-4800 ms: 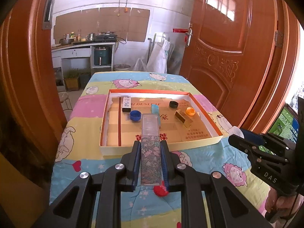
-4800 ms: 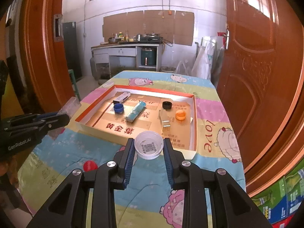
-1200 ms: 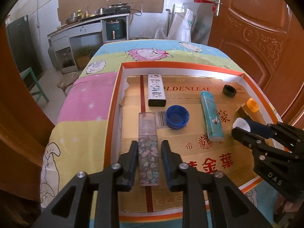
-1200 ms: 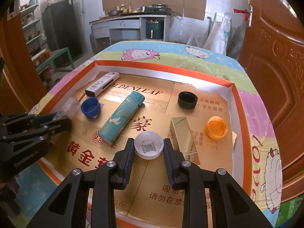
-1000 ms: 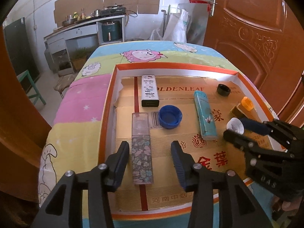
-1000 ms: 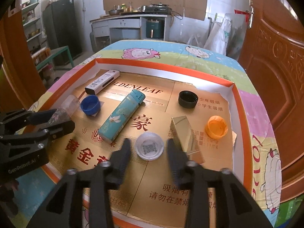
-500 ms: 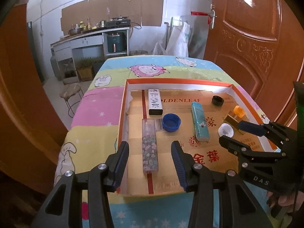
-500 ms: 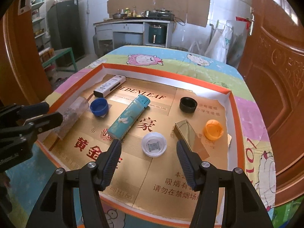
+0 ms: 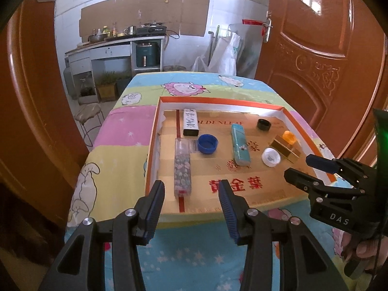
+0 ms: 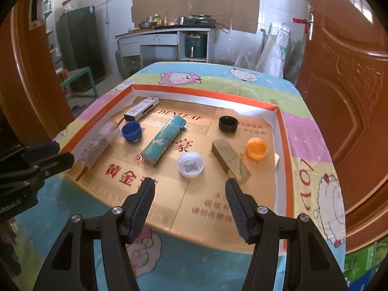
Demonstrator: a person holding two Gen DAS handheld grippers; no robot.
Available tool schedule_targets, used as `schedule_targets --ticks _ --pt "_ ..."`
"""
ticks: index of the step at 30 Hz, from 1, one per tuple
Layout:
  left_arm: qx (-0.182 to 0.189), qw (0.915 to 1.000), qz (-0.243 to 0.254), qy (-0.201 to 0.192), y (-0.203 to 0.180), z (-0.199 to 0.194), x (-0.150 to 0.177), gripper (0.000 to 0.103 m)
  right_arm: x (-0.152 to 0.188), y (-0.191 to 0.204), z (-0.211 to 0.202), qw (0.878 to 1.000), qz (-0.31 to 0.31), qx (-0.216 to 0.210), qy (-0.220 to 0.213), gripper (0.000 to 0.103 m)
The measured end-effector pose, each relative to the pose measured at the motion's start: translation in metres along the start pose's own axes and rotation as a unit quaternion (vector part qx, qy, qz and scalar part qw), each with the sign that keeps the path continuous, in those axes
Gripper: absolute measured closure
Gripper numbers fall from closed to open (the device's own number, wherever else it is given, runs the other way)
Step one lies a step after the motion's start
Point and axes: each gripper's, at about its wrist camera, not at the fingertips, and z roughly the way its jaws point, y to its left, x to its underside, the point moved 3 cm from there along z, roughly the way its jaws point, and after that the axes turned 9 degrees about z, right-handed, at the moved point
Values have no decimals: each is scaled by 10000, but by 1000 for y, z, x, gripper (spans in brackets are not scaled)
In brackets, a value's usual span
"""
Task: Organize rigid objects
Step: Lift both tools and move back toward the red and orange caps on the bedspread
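Right wrist: white cap [image 10: 190,164] beyond spread fingers [image 10: 143,200] (untouched).

Floral case [image 9: 182,167] in tray [image 9: 242,200], left gripper [image 9: 191,197] empty

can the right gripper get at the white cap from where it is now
Probably yes. The right gripper is open and empty, and the white cap lies just ahead of its fingertips on the tray floor. The gold box sits close beside it but leaves a gap.
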Motion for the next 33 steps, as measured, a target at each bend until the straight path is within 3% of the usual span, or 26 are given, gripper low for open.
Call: schedule_targets --ticks 16,33 --pt "19 9997 -124 -231 -6 -44 23 57 28 2 -57 9999 58 -2 -130 41" --pt "92 9994 -20 -336 -24 -81 55 57 53 30 -104 9997 41 54 -246 41"
